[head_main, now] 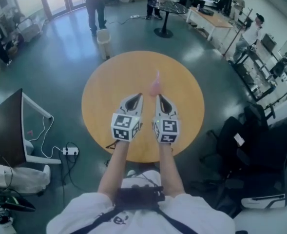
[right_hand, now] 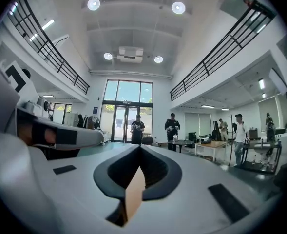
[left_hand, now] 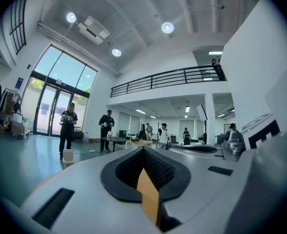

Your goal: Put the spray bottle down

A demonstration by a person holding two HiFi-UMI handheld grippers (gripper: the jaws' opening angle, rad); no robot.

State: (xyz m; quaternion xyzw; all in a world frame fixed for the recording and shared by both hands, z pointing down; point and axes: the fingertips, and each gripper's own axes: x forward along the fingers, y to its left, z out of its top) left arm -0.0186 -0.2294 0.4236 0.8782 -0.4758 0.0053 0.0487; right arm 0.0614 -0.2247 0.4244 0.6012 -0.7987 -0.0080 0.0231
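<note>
A small pink spray bottle [head_main: 156,85] stands on the round wooden table [head_main: 109,87], just past the tips of both grippers and slightly nearer the right one. My left gripper [head_main: 138,97] and right gripper [head_main: 159,97] are held side by side above the table, pointing level across the room. In the left gripper view the left gripper [left_hand: 143,149] is shut with nothing between its jaws. The right gripper [right_hand: 139,146] is likewise shut and empty in the right gripper view. Neither gripper view shows the bottle; I cannot tell whether either tip touches it.
A white bin [head_main: 103,42] stands on the floor beyond the table. Several people [head_main: 95,4] stand further back near a dark table [head_main: 167,6]. A monitor [head_main: 7,130] and power strip [head_main: 69,151] are at left, black chairs [head_main: 240,135] at right.
</note>
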